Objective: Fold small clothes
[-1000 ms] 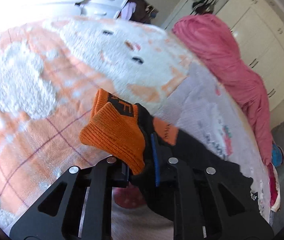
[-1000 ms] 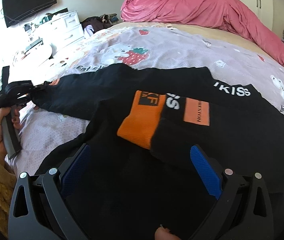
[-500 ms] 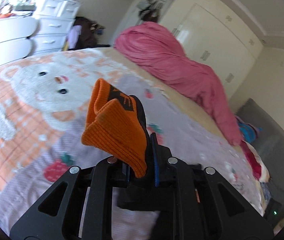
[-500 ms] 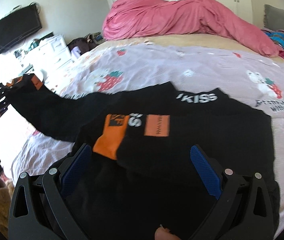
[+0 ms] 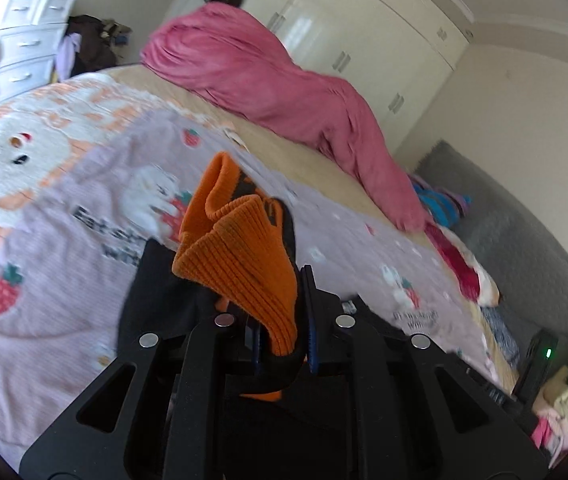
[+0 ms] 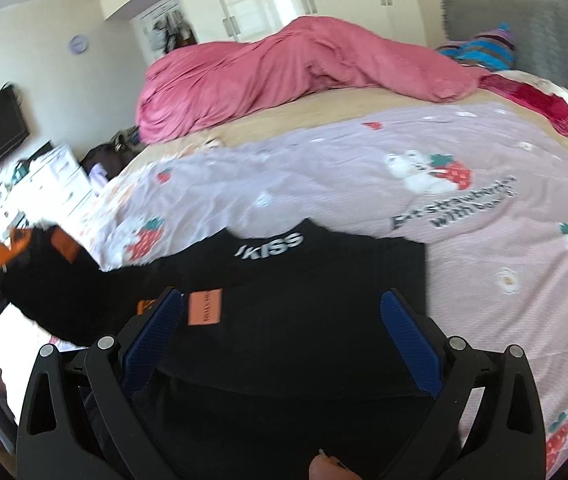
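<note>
Cuff [image 5: 240, 276] detail only between left fingers [image 5: 312, 320].

Bed [image 6: 323, 120], covered by lilac strawberry-print sheet [image 6: 363, 184]. Black sweater [image 6: 303, 300] lies at 6 o'clock; crumpled pink duvet [image 6: 303, 68] at 12; striped cloth [image 6: 479, 48] at 1.

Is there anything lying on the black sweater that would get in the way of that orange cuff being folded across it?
Nothing visible does. The left gripper has its jaws shut on the orange cuff, lifted off the bed. The black sweater lies flat with only its other sleeve already folded on top, and the right gripper hovers open above it.
</note>
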Tool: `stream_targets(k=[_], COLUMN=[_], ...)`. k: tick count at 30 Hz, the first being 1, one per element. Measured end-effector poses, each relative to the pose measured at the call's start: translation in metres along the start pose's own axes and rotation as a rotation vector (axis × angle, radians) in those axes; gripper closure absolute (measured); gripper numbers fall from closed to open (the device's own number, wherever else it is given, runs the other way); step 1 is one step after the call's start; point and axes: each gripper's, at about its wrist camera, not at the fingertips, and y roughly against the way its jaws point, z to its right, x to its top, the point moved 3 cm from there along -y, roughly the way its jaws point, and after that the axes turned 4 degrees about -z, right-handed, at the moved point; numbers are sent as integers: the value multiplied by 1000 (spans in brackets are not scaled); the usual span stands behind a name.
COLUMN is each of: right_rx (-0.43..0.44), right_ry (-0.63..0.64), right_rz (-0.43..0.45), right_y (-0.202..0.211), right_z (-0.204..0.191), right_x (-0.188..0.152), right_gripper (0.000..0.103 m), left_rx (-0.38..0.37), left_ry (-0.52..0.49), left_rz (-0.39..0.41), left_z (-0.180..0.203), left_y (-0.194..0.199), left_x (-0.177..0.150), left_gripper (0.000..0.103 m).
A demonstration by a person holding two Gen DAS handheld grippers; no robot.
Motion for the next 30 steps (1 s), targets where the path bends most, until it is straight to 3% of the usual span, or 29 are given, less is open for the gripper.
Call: stream_targets(k=[14,16,18,22,28,30], right_rx=[-12,-12,-13,-15,97,124], right_ry=[-81,-79,-77,-55,13,54], right_rz=[18,14,7,-38,-195,-250], right_y=[18,17,16,6,-26,-35], right_z=[35,35,35,30,-6,-23], right_x=[4,4,3,-3,-34,-48], right_gripper=[4,4,4,4,4,4], left_rx=[-27,-44,-69,-50,119,145], left_ry=[-85,-75,-67,-96,-171,-165], left_rz=[-216,-237,-257,-226,-169,-164], left_z=[35,37,38,38,22,13], left_y=[-65,-69,-70,-61,-48,-45], left_x=[-65,-72,-75,-71,-60,-58], left_gripper=[93,83,55,51,25,16])
